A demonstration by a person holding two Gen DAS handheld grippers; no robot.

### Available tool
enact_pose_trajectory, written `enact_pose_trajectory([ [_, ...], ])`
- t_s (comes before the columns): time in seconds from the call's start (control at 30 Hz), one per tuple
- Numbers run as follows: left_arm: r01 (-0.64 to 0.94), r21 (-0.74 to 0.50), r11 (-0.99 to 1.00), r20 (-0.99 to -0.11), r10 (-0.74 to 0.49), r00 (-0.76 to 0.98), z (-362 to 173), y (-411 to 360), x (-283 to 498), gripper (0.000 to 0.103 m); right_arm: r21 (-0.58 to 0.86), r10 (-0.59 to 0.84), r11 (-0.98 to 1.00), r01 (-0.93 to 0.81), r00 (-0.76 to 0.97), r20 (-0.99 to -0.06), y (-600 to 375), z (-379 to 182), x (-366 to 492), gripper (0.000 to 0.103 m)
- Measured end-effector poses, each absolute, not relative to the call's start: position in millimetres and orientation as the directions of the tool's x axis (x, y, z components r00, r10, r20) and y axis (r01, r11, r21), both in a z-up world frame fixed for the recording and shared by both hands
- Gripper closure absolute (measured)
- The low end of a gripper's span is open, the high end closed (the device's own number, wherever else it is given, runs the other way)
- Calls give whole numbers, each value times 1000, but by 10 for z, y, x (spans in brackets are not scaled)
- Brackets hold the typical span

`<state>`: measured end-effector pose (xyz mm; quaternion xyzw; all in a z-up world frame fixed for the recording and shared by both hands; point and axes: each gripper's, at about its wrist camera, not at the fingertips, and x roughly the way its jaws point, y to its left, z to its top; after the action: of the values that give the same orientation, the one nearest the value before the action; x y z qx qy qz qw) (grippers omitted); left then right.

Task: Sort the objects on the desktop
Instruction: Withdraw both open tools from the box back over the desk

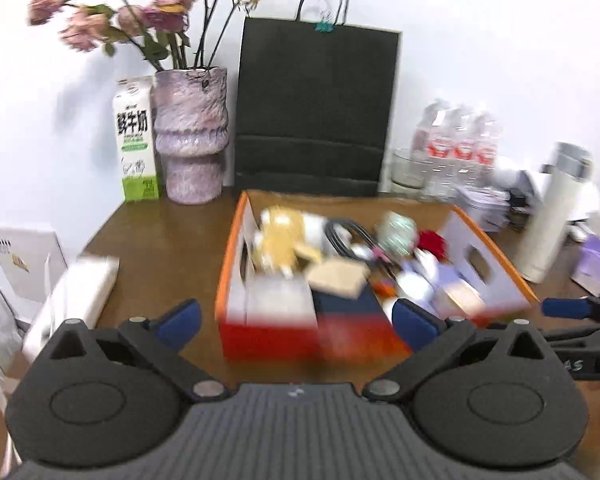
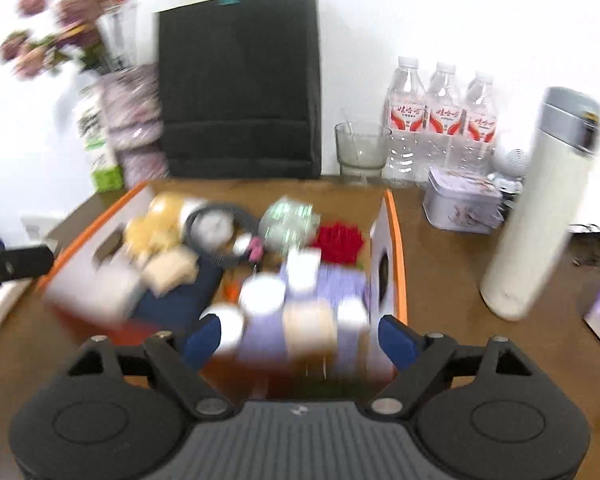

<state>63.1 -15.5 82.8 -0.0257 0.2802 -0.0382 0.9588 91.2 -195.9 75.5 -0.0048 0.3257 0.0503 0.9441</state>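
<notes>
An orange-rimmed cardboard box (image 1: 230, 256) stands on the brown desk, full of small items: a yellow plush toy (image 1: 280, 240), a black cable (image 1: 348, 232), a red flower-like piece (image 1: 432, 240), a tan card (image 1: 340, 278). It also shows in the right wrist view (image 2: 398, 248), with a white round jar (image 2: 262, 294). My left gripper (image 1: 296, 322) is open and empty in front of the box. My right gripper (image 2: 300, 338) is open and empty at the box's near edge. Both views are motion-blurred.
Behind the box stand a black paper bag (image 1: 316, 108), a purple vase with flowers (image 1: 190, 136) and a milk carton (image 1: 136, 140). To the right are water bottles (image 2: 440, 120), a glass (image 2: 360, 152), a tin (image 2: 462, 208) and a white flask (image 2: 540, 208). A white box (image 1: 76, 292) lies left.
</notes>
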Motion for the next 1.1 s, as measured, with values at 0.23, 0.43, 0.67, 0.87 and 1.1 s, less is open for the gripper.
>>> enact_pose_trajectory([
  [0.23, 35, -53, 998, -562, -59, 825, 184, -199, -221, 0, 32, 175, 980, -197, 771, -612, -1663, 317, -159, 15],
  [0.43, 38, -98, 994, -584, -89, 807, -57, -167, -480, 0, 63, 195, 978, -197, 771, -607, -1583, 139, -544, 15],
  [0.67, 35, -68, 997, -572, -67, 818, -60, -231, -517, 0, 50, 171, 983, -177, 783, -598, -1547, 40, -631, 14],
  [0.87, 17, -43, 999, -590, -39, 806, -97, -274, -499, 0, 88, 159, 987, -134, 780, -606, -1613, 8, -590, 14],
  [1.1, 22, 0, 1000, -603, -18, 797, -110, -332, -500, 0, 82, 150, 989, -126, 777, -611, -1619, 3, -571, 13],
])
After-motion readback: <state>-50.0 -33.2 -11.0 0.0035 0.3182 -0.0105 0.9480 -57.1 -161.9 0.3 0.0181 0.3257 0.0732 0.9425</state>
